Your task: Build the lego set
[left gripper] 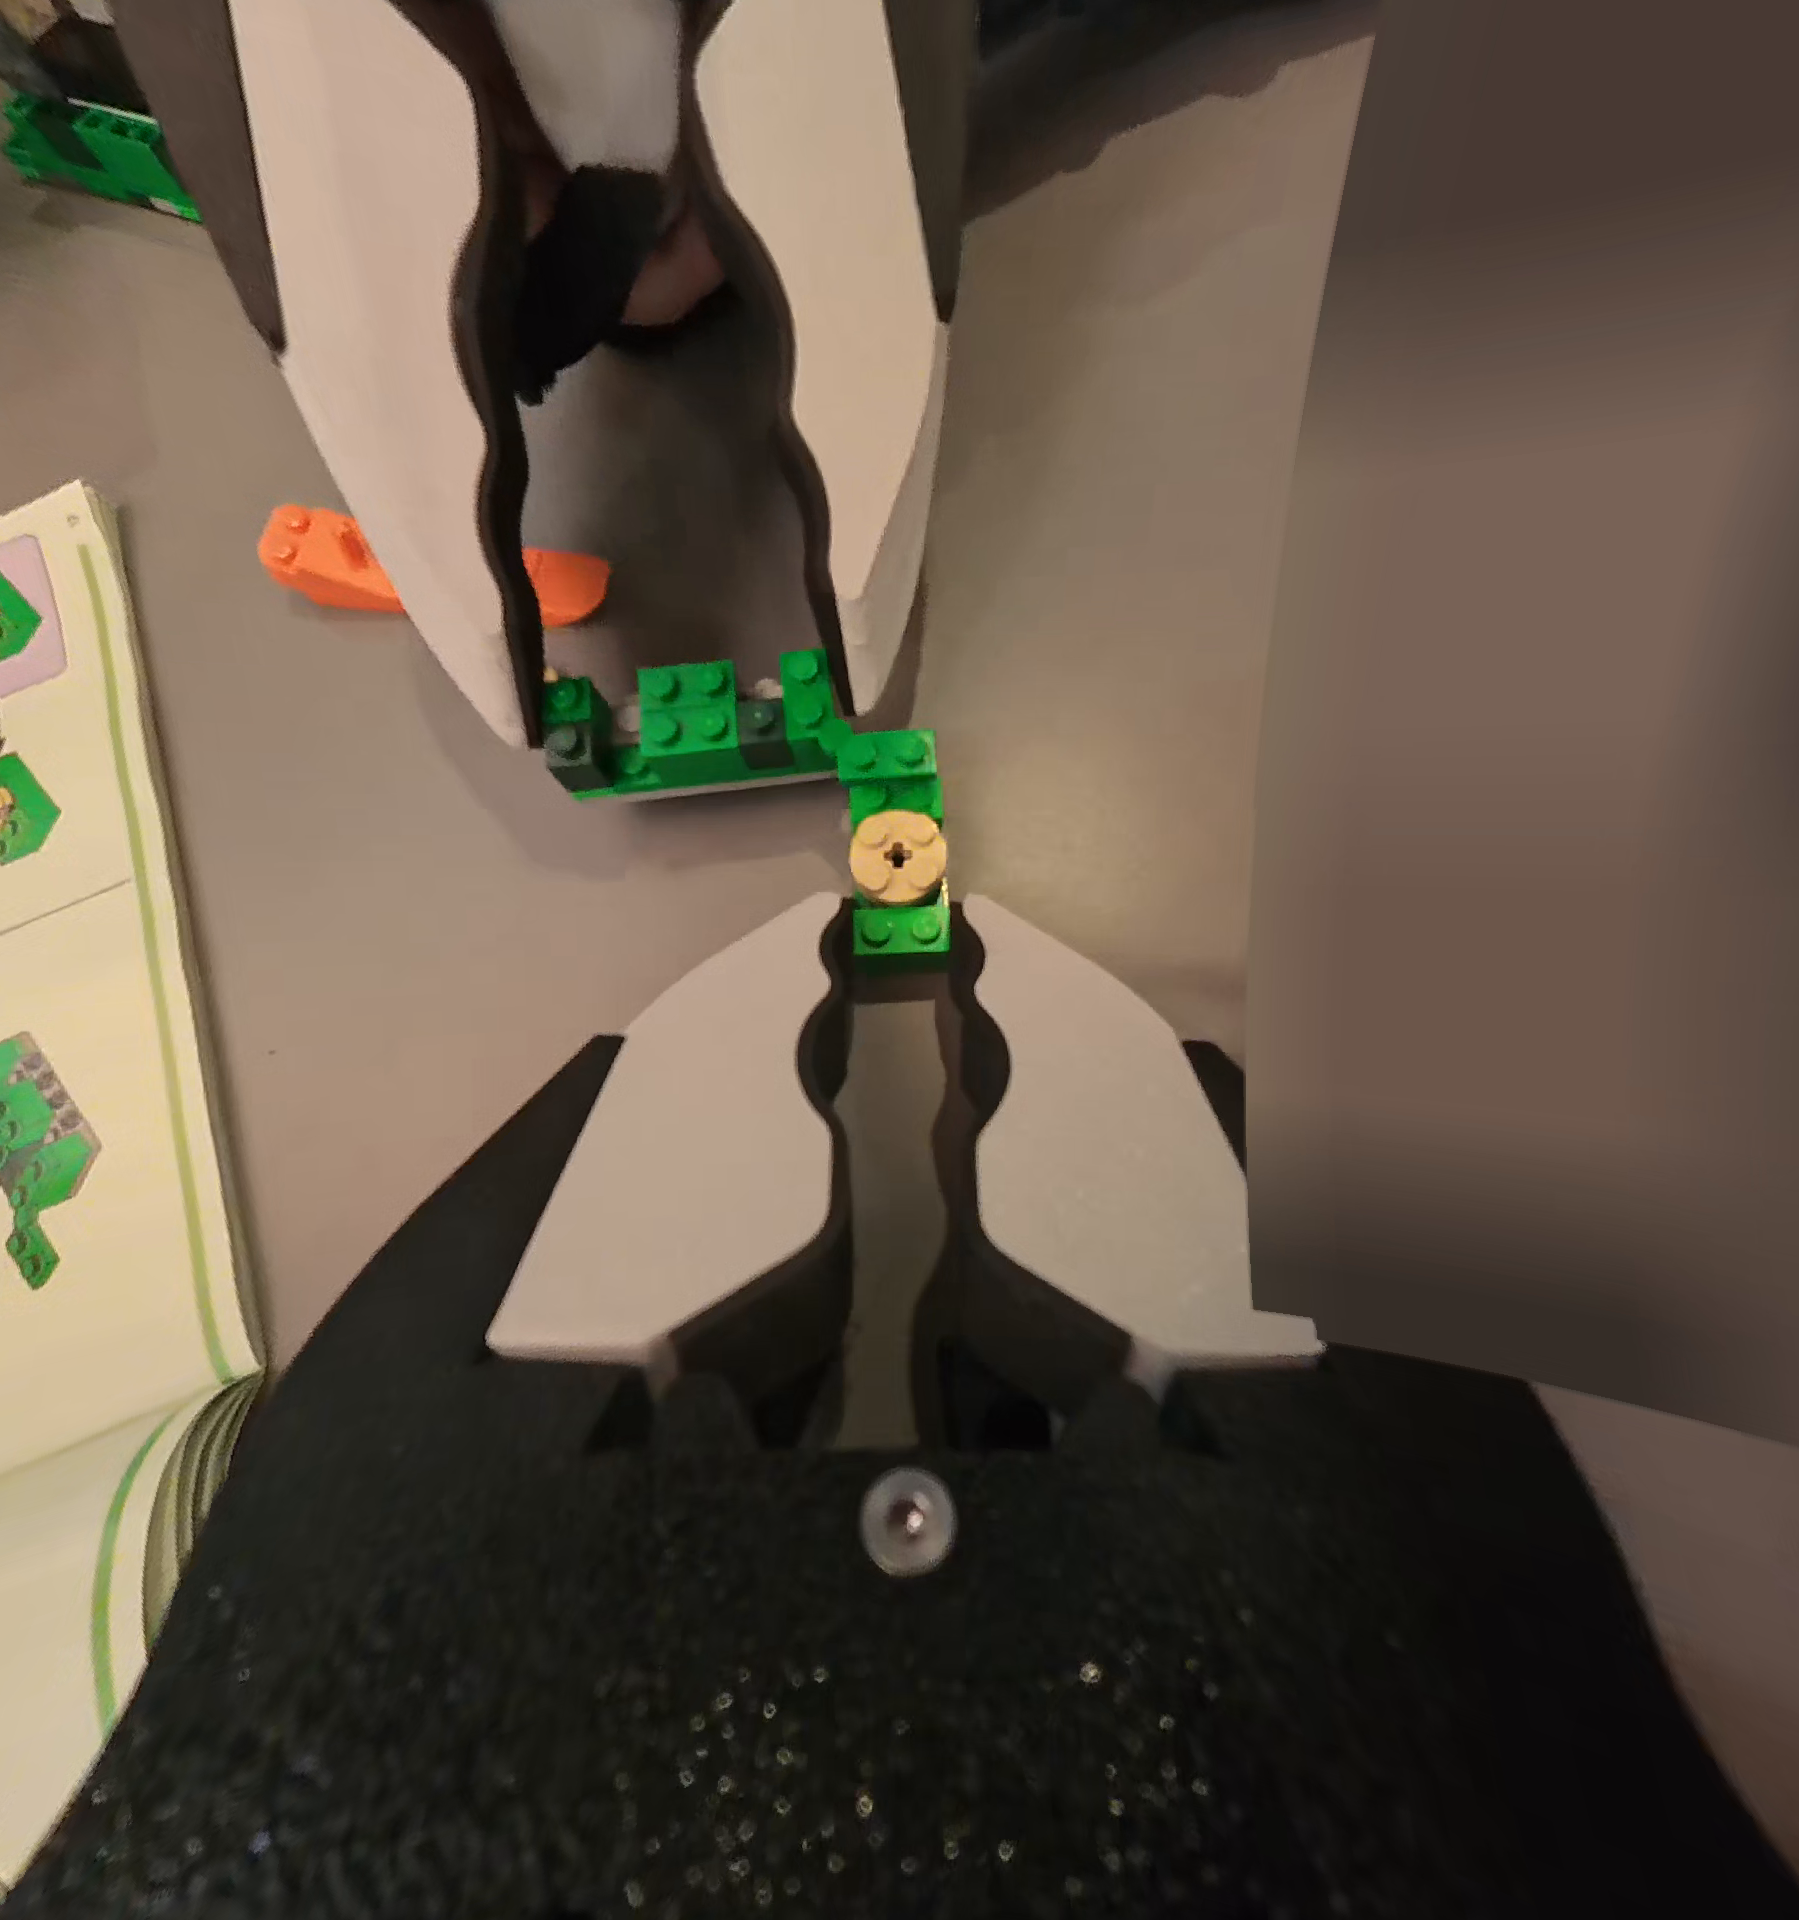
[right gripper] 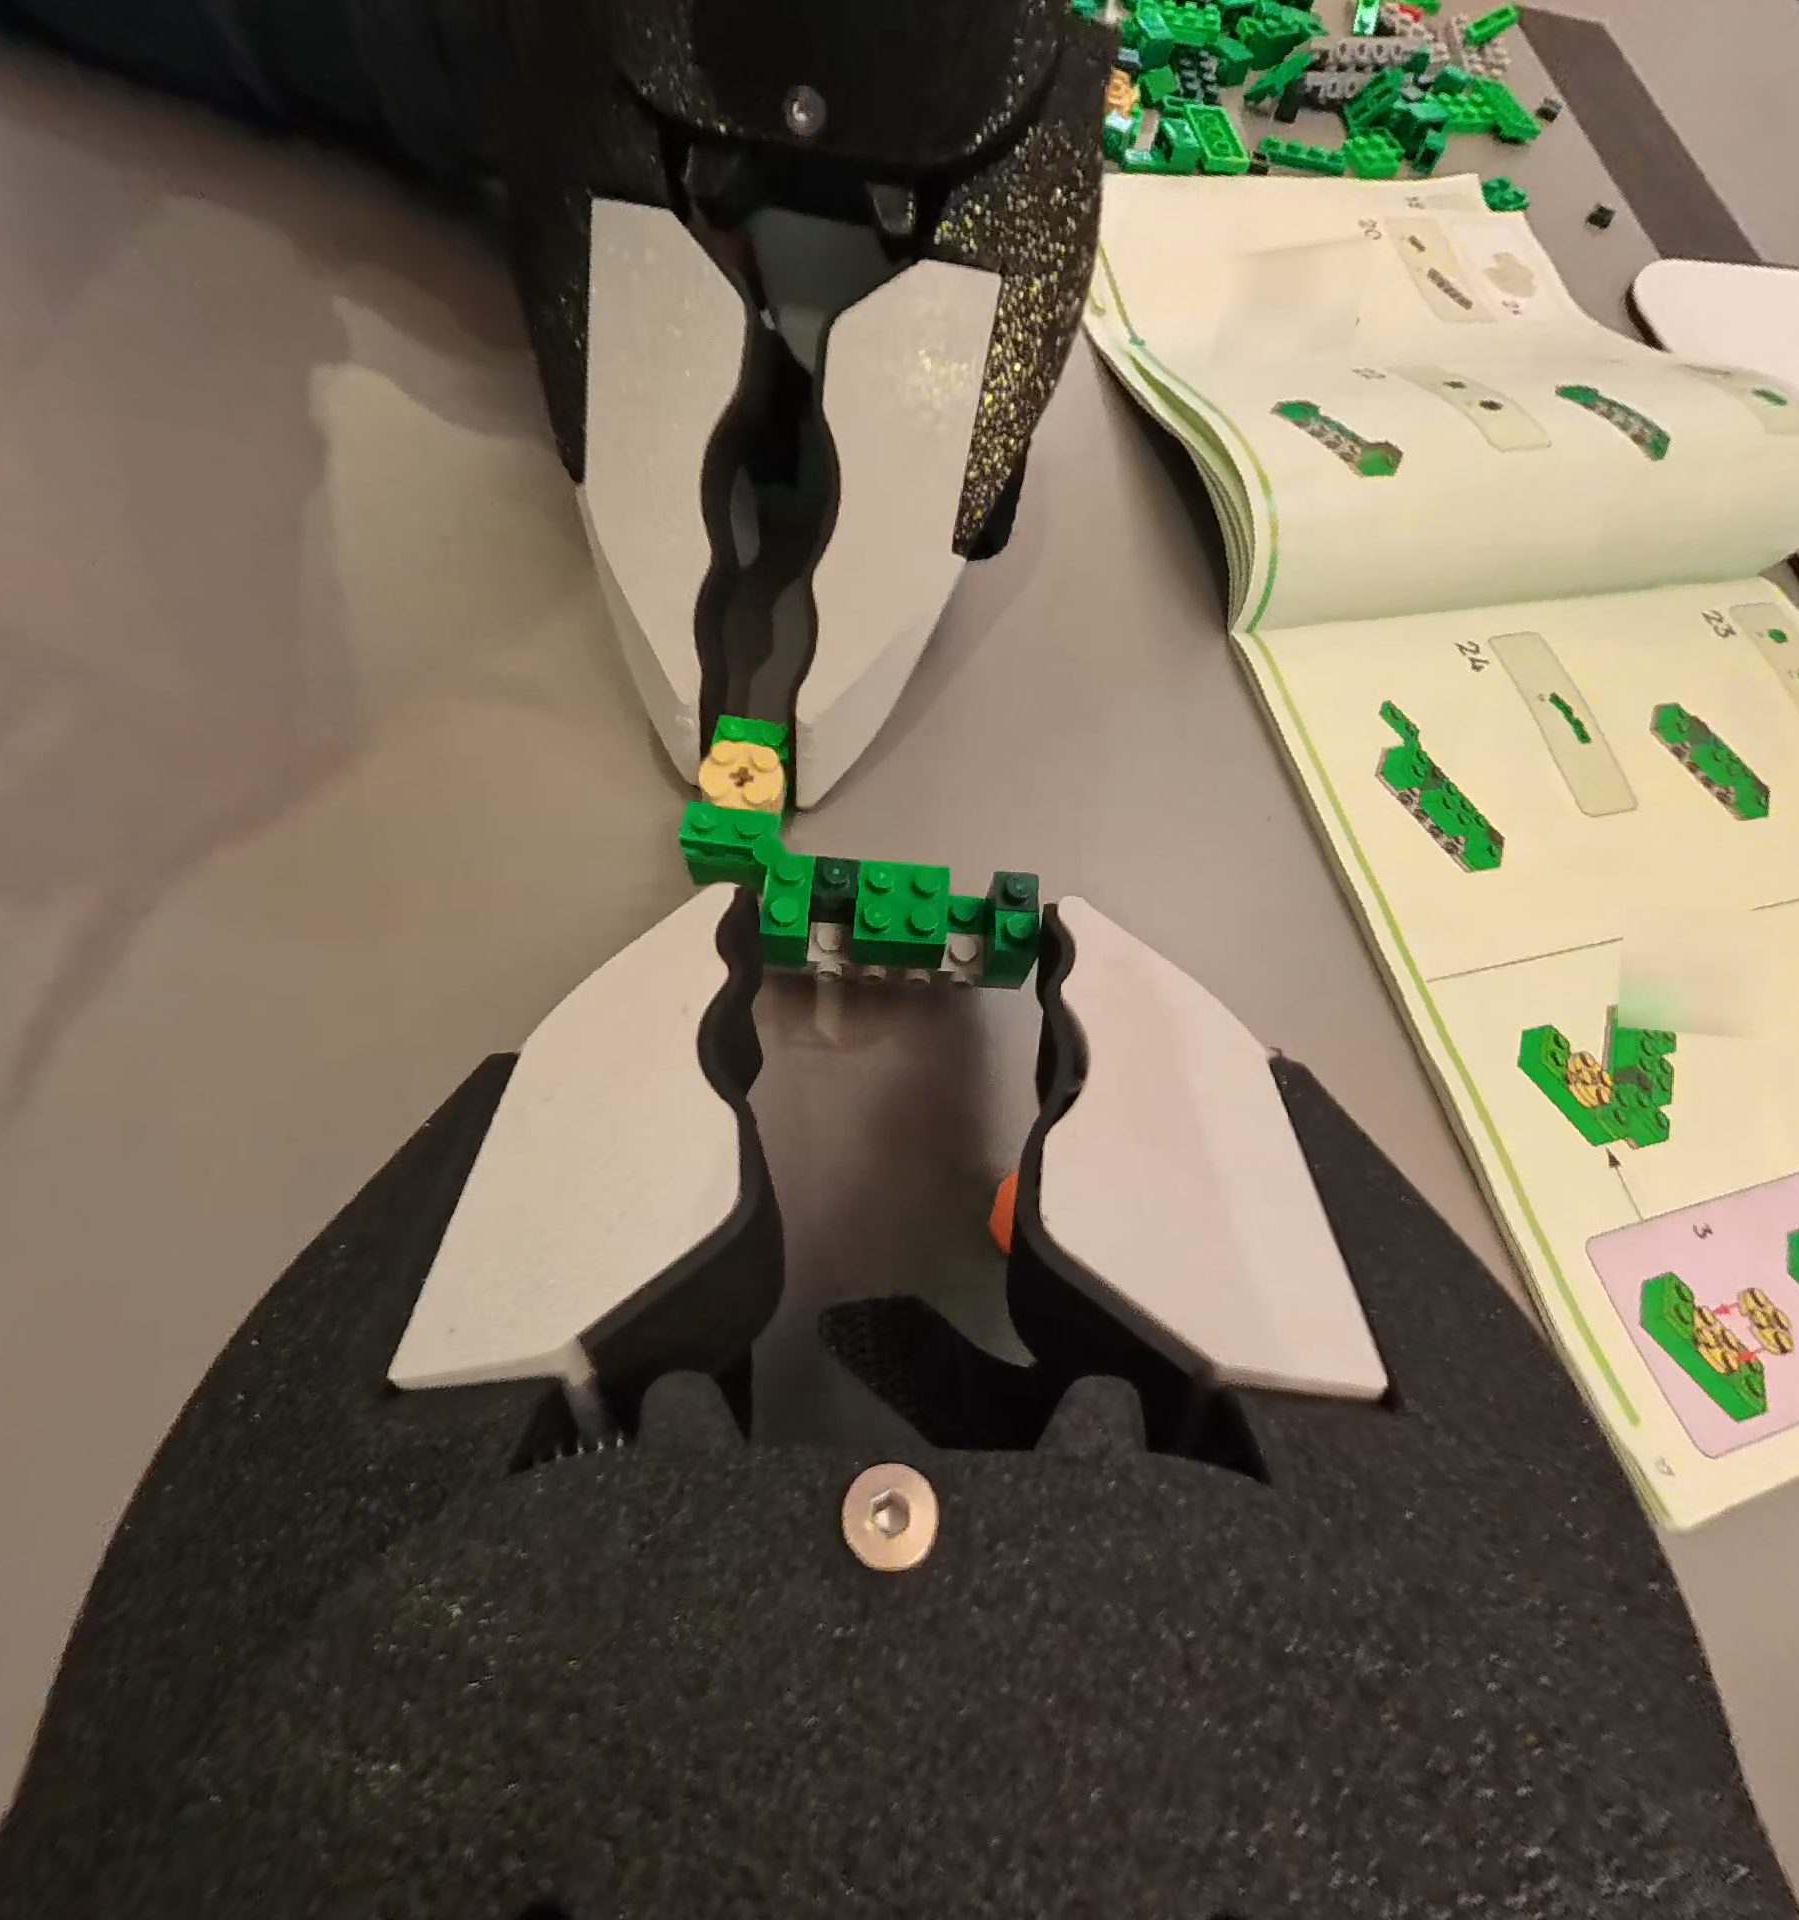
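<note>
Up close in the left wrist view, the left gripper [left gripper: 900, 935] is clamped on the near end of a small green sub-assembly [left gripper: 897, 842], its tips pressed against a green brick just behind a tan round plate [left gripper: 897, 854] seated on that piece. Facing it from the far side, the right gripper [left gripper: 692, 717] straddles a longer green and grey assembly [left gripper: 703, 743], one fingertip at each end of it. The two builds meet at a corner, forming an L shape above the grey bench [left gripper: 355, 935]. An orange piece [left gripper: 329, 556] lies on the bench beyond, partly hidden by the right gripper. An open instruction booklet [left gripper: 53, 935] sits at the left edge, and another green build [left gripper: 95, 156] rests in the far left corner.

Next, the right wrist view shows the right gripper [right gripper: 890, 940] held partly apart, its fingers bracketing the long assembly [right gripper: 895, 914] endwise and touching both ends. Opposite, the left gripper [right gripper: 755, 769] pinches the sub-assembly [right gripper: 734, 831], with the tan round plate [right gripper: 741, 777] between its tips. The booklet [right gripper: 1497, 727] lies open to the right on the bench [right gripper: 251, 727], and a heap of loose green bricks [right gripper: 1290, 94] sits at the far right. A sliver of the orange piece [right gripper: 1004, 1216] shows beside the right finger.
</note>
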`<state>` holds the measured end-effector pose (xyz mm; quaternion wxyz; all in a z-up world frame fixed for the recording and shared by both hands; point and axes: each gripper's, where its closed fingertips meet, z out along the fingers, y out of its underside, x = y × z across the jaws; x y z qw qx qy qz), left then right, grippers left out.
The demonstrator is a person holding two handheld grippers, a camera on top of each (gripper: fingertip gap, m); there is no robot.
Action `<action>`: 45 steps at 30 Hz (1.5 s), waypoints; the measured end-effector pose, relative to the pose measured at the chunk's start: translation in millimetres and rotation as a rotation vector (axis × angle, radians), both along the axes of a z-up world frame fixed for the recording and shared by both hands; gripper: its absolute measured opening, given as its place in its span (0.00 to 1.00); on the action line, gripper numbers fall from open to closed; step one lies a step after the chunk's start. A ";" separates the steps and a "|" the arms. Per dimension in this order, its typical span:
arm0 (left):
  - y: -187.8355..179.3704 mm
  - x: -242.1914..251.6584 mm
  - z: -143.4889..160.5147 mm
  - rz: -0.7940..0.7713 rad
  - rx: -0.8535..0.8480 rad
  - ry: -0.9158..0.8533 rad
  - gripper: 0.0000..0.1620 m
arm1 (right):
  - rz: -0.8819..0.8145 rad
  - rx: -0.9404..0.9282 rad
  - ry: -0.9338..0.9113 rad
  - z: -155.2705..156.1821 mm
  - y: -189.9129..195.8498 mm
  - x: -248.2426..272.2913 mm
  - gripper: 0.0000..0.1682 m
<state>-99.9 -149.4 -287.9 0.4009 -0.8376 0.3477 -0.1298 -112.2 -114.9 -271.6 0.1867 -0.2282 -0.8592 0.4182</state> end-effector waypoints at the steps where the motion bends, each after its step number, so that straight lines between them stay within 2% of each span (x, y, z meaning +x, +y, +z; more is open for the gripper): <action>1: 0.0 0.4 0.6 -0.003 0.003 -0.003 0.10 | 0.001 0.005 0.006 -0.1 -1.1 -0.5 0.30; 17: 1.2 -0.4 0.1 0.003 0.003 0.002 0.10 | 0.001 0.084 0.003 -8.5 -0.5 0.6 0.30; 37: 2.0 0.5 0.7 0.007 0.002 -0.005 0.10 | -0.042 0.092 -0.027 -4.5 2.1 0.0 0.31; 41: 3.1 -0.7 0.1 0.020 -0.003 -0.003 0.10 | -0.081 0.118 0.005 1.0 10.0 2.3 0.35; 45: 4.3 -1.8 -0.1 0.035 -0.009 -0.008 0.10 | -0.097 0.167 0.149 9.4 2.3 11.9 0.33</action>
